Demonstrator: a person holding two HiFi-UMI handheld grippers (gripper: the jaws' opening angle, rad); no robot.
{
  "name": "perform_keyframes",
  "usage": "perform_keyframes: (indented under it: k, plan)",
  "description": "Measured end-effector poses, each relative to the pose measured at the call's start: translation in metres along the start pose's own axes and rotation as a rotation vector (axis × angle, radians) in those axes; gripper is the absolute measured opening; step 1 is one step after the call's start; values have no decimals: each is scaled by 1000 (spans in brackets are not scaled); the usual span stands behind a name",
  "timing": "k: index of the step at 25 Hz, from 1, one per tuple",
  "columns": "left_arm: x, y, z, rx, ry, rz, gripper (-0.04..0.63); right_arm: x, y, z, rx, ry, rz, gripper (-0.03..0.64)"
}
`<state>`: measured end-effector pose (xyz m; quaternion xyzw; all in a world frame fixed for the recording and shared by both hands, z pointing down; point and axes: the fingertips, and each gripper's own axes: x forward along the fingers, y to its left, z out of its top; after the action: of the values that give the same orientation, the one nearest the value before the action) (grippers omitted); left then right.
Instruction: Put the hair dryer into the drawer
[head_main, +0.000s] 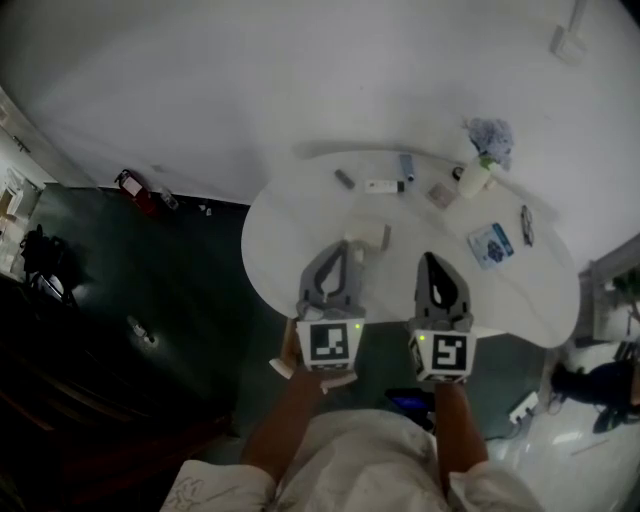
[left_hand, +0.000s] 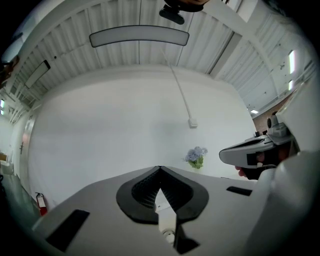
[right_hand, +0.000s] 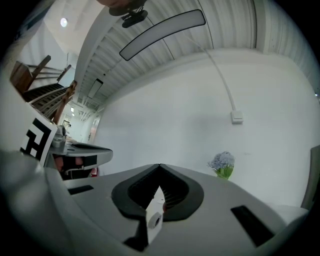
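Observation:
Both grippers are held side by side over the near edge of a round white table (head_main: 300, 215), pointing toward the wall. My left gripper (head_main: 340, 247) is shut and holds nothing, its tips close to a small white boxy object (head_main: 372, 236). My right gripper (head_main: 430, 258) is shut and empty too. In the left gripper view the jaws (left_hand: 160, 167) meet at a point with only the wall beyond. The right gripper view shows its jaws (right_hand: 160, 165) the same way. I cannot pick out a hair dryer or a drawer in any view.
Small items lie across the far half of the table: a grey piece (head_main: 344, 179), a white stick (head_main: 380, 186), a white bottle (head_main: 475, 179), blue flowers (head_main: 490, 135) and a blue packet (head_main: 490, 244). A white unit (head_main: 605, 300) stands to the right. Dark floor lies left.

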<state>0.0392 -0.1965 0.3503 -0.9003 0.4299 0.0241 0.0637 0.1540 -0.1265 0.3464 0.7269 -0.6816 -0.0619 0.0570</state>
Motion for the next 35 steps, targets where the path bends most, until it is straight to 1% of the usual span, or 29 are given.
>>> perform_keyframes:
  k: [5, 9, 12, 16, 19, 20, 22, 25, 28, 33, 35]
  plan:
    - [11, 6, -16, -29, 30, -9, 2, 11, 2, -8, 6, 20, 0, 3]
    - [18, 1, -25, -12, 52, 1, 2, 20, -5, -15, 18, 25, 27, 3]
    - [22, -1, -30, -18, 65, 32, 2, 26, -10, -16, 28, 11, 51, 3]
    - [28, -6, -39, 5, 102, 48, 2, 30, -17, -21, 39, 18, 72, 3]
    - [30, -10, -49, -4, 134, 53, 3, 31, -20, -23, 40, 14, 82, 3]
    - [31, -11, -54, -11, 151, 55, 3, 31, -21, -23, 42, 14, 84, 3]
    - [33, -12, -66, -10, 191, 56, 24, 32, -23, -25, 43, 19, 86, 3]
    - [35, -14, -95, 9, 280, 45, 60, 32, -24, -29, 44, 27, 92, 3]
    - [35, -18, -127, -7, 374, 26, 108, 32, -24, -33, 45, 38, 97, 3]
    - [40, -21, -170, -49, 502, 19, 177, 33, -28, -38, 49, 43, 92, 3]
    - [44, -22, -188, -49, 560, 8, 200, 34, -30, -40, 47, 50, 90, 3]
